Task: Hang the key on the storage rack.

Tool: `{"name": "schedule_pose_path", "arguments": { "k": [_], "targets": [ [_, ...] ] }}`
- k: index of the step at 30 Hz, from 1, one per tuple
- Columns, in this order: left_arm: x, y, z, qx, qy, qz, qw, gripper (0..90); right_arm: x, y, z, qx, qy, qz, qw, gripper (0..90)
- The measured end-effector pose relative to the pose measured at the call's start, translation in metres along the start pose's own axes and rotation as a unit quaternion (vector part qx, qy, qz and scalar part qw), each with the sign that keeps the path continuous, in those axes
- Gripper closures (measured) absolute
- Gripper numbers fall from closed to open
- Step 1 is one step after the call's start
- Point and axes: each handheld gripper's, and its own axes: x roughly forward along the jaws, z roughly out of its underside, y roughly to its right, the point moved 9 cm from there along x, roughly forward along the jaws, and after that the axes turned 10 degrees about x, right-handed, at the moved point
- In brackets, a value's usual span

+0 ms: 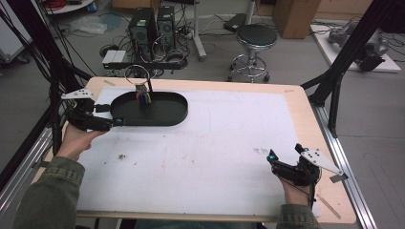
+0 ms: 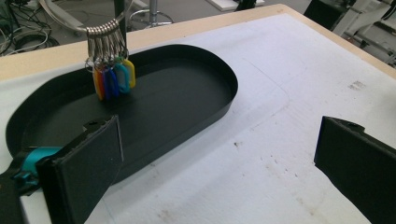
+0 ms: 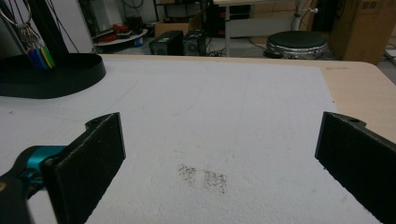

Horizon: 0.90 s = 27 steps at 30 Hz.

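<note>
Nearest the person, at the white foam-textured table mat (image 1: 200, 157): right gripper (image 1: 273, 157), jaws spread wide and empty over a dark speckled smudge (image 3: 205, 178) on the mat. Farther off, at the mat's left: left gripper (image 1: 120, 121), jaws likewise wide apart and empty, one just at the rim of the matte black oval tray (image 1: 176, 107). Inside the tray, seen close from the left gripper view: bunch of coloured plastic key tags (image 2: 113, 79), orange, blue and yellow, hanging from metal rings on an upright stand. Beyond, past the wooden table edge (image 1: 200, 84): round black stool (image 1: 257, 36) with chrome base.
</note>
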Motion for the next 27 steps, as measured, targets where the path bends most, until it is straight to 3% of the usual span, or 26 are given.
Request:
{"name": "schedule_pose_path", "arguments": {
  "k": [6, 19, 27],
  "targets": [
    [-0.004, 0.001, 0.014, -0.014, 0.007, -0.006, 0.9999, 1.6, -0.001, 0.000, 0.000, 0.000, 0.001, 0.000, 1.0000, 0.5],
    [-0.007, 0.013, 0.043, -0.002, -0.009, -0.017, 0.9998, 1.7, -0.001, 0.001, 0.000, 0.000, 0.000, 0.000, 1.0000, 0.5],
    [-0.008, 0.016, 0.063, -0.013, 0.000, -0.028, 0.9995, 1.7, -0.002, 0.001, 0.000, 0.002, 0.001, 0.000, 1.0000, 0.5]
  ]
}}
